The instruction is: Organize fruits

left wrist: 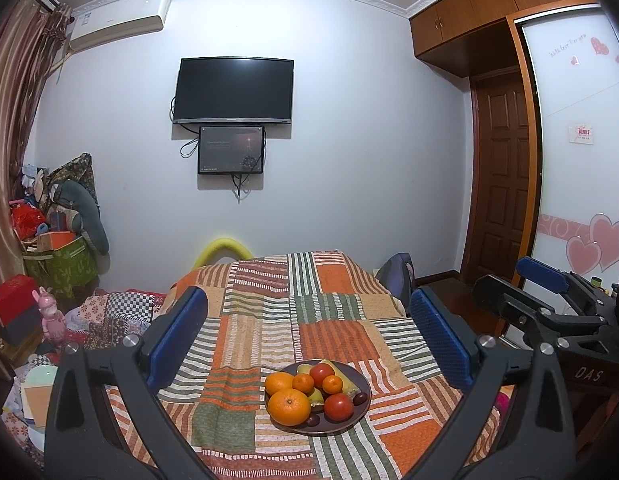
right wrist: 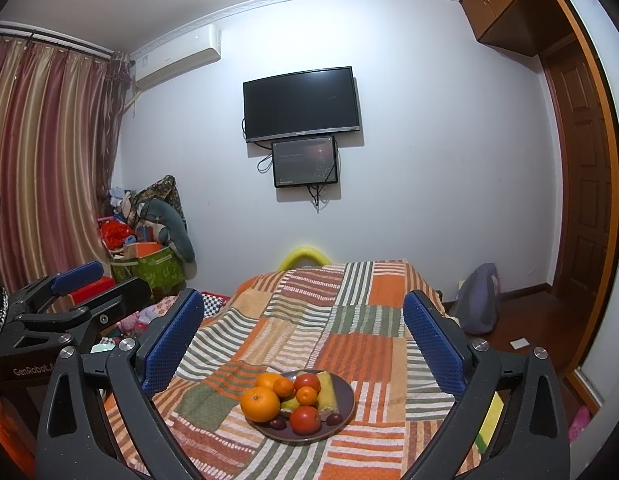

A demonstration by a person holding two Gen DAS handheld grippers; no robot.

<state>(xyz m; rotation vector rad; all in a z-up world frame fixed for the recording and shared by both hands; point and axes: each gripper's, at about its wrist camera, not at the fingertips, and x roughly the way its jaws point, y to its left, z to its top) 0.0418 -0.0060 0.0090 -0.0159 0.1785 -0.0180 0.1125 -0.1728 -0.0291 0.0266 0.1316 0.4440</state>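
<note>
Two grippers, side by side above the bed, both aimed down its length toward the far wall. Left gripper: blue pads spread wide, nothing between them. Right gripper: likewise spread wide and empty.

Ahead and below both, resting on the patchwork bedspread: one dark plate, heaped with fruit and well clear of either set of pads.

Across the plate from left to right in the left wrist view: large orange at the near left rim, with a second orange behind it; small mandarins and a tomato in the middle; another tomato near front; long yellow-green fruit along the right side, long axis running away from the cameras toward the back rim; dark plums at the near edge.

Judged from framing: plate slightly right of centre for the left gripper, close to centre for the right gripper, so neither clearly nearer. Large orange toward the left gripper's side, long fruit toward the right gripper's side. Straight forward-and-down reach called for either way. No second container visible for sorting.
</note>
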